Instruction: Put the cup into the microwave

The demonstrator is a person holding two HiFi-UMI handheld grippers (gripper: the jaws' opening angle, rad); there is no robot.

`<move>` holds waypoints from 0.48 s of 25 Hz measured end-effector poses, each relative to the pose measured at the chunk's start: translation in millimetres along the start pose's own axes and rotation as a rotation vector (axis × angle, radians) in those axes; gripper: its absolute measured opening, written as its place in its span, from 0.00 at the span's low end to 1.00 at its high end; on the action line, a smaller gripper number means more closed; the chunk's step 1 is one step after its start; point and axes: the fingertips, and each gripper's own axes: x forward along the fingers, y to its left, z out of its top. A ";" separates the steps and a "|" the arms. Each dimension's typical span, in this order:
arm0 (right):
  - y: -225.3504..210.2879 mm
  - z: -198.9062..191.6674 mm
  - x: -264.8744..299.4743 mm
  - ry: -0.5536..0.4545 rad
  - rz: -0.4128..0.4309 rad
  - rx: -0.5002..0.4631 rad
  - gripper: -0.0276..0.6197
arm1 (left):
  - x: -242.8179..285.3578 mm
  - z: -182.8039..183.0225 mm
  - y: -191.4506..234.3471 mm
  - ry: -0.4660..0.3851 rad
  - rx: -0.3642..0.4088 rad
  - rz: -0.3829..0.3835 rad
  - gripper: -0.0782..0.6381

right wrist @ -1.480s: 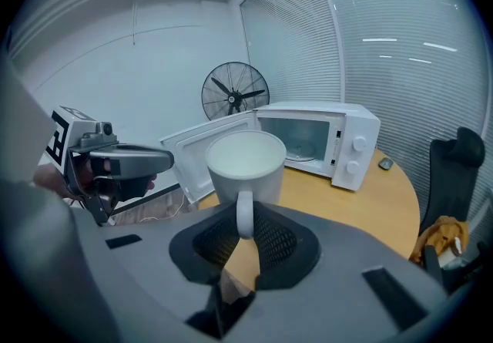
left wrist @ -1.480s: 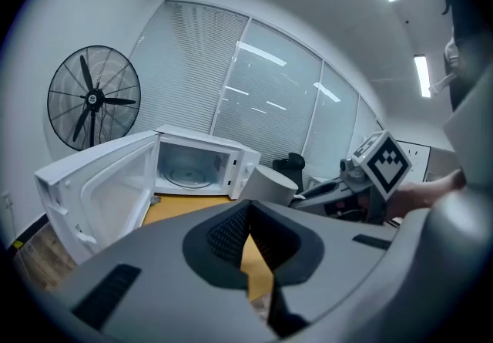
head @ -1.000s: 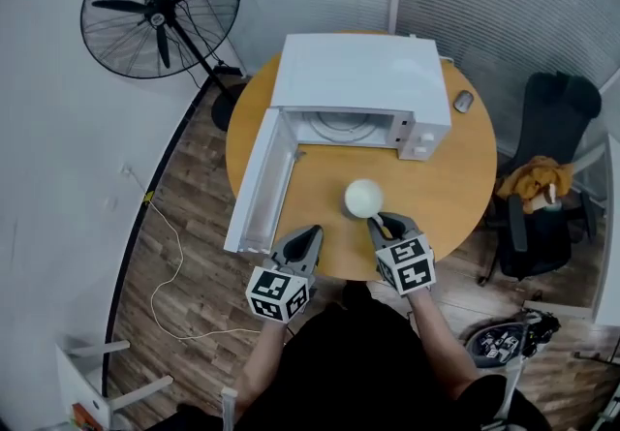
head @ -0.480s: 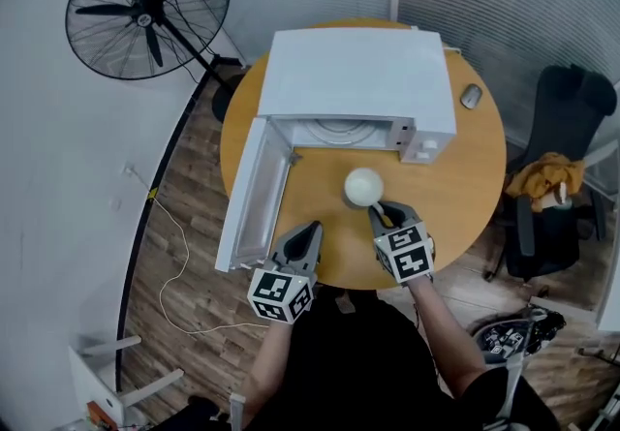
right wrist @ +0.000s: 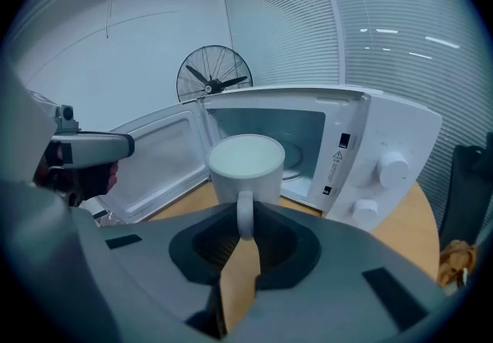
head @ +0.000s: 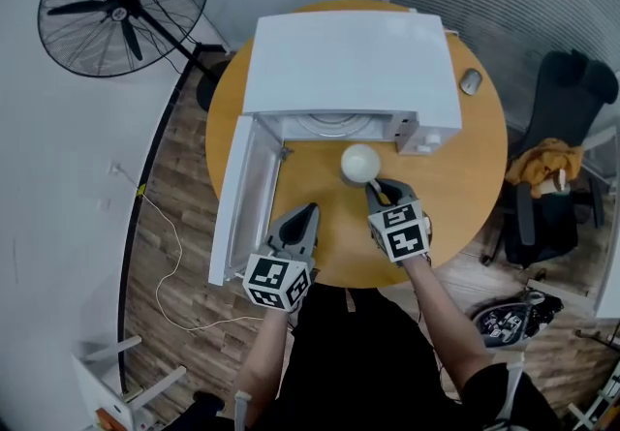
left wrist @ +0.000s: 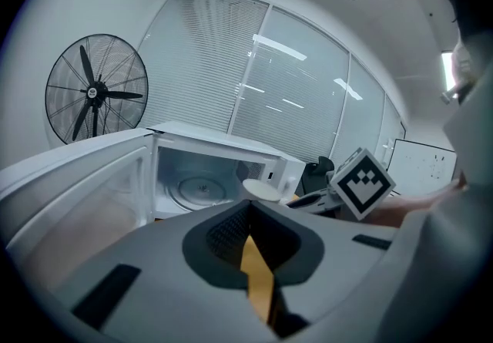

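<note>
A white cup (head: 360, 163) hangs just above the round wooden table (head: 455, 187), close in front of the open white microwave (head: 354, 61). My right gripper (head: 380, 195) is shut on the cup's handle; in the right gripper view the cup (right wrist: 246, 164) stands upright at the jaw tips (right wrist: 245, 227), facing the cavity and its glass turntable (right wrist: 296, 168). The microwave door (head: 242, 197) swings out to the left. My left gripper (head: 308, 216) hovers beside that door, left of the cup, jaws shut on nothing (left wrist: 248, 210). The left gripper view also shows the cup (left wrist: 262, 190).
A standing fan (head: 116, 8) is at the far left on the wooden floor. A computer mouse (head: 471, 81) lies on the table right of the microwave. A black chair (head: 562, 129) with an orange cloth (head: 542, 168) stands at the right. A cable (head: 165, 264) trails on the floor.
Both grippers moved forward toward the microwave, and the right one carried the cup closer to the open cavity. The grip on the handle is unchanged.
</note>
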 end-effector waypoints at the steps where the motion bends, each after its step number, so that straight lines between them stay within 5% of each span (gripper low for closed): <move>1: -1.8 2.2 4.2 0.002 -0.009 -0.001 0.12 | 4.3 1.1 2.8 -0.001 -0.001 -0.005 0.10; 12: -16.2 28.3 51.7 0.004 -0.083 0.026 0.12 | 41.4 13.5 26.0 0.013 0.013 -0.076 0.10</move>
